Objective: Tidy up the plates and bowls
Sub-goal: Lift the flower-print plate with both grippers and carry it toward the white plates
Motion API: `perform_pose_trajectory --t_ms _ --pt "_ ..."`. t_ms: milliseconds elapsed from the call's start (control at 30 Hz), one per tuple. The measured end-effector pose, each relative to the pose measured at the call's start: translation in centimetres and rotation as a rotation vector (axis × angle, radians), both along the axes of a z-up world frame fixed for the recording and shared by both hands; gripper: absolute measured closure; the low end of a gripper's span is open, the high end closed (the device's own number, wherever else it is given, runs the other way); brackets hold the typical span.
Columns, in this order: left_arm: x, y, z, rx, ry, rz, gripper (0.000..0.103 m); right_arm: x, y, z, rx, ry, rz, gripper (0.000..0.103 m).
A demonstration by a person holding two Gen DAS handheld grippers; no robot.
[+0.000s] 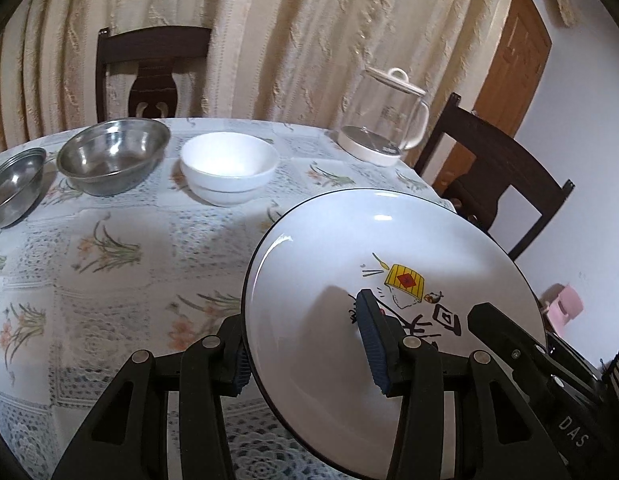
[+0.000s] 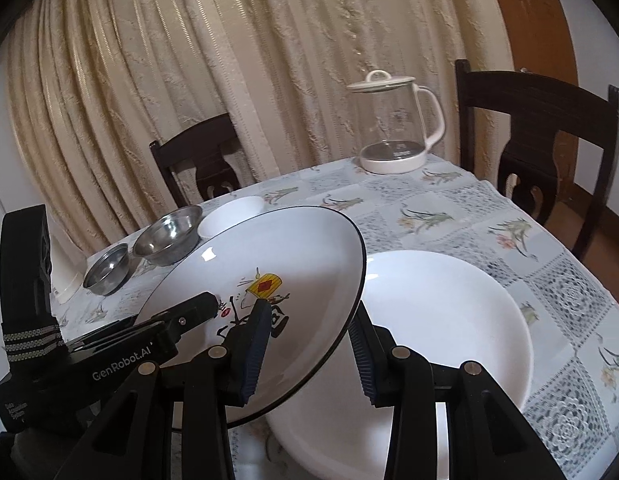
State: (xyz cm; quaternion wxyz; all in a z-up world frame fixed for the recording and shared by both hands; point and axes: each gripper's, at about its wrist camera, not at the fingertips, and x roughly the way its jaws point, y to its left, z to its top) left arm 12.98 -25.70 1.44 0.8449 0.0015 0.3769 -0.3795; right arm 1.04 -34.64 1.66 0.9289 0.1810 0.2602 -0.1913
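A white plate with a black rim and a cartoon print (image 1: 389, 272) is held tilted above the table, gripped from both sides. My left gripper (image 1: 309, 364) is shut on its left edge. My right gripper (image 2: 305, 356) is shut on its right edge; its finger (image 1: 505, 332) shows in the left wrist view, and the left gripper's finger (image 2: 189, 316) shows in the right wrist view. The printed plate (image 2: 277, 264) hangs over a plain white plate (image 2: 449, 312) lying on the table. Stacked white bowls (image 1: 229, 168), a large steel bowl (image 1: 113, 156) and a small steel bowl (image 1: 13, 188) stand at the back left.
A glass kettle with a white lid (image 1: 385, 120) stands at the table's far right corner. Dark wooden chairs (image 1: 149, 76) (image 2: 537, 140) stand behind and to the right of the table. A floral tablecloth (image 1: 109, 280) covers the table. Curtains hang behind.
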Motion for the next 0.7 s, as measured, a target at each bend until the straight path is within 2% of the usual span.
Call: perform_pose_trajectory --t_ms 700 --pt "-4.5 -6.5 -1.5 0.072 -0.019 -0.134 0.056 -5.1 -4.3 -2.1 0.068 0.015 -0.125 0.061"
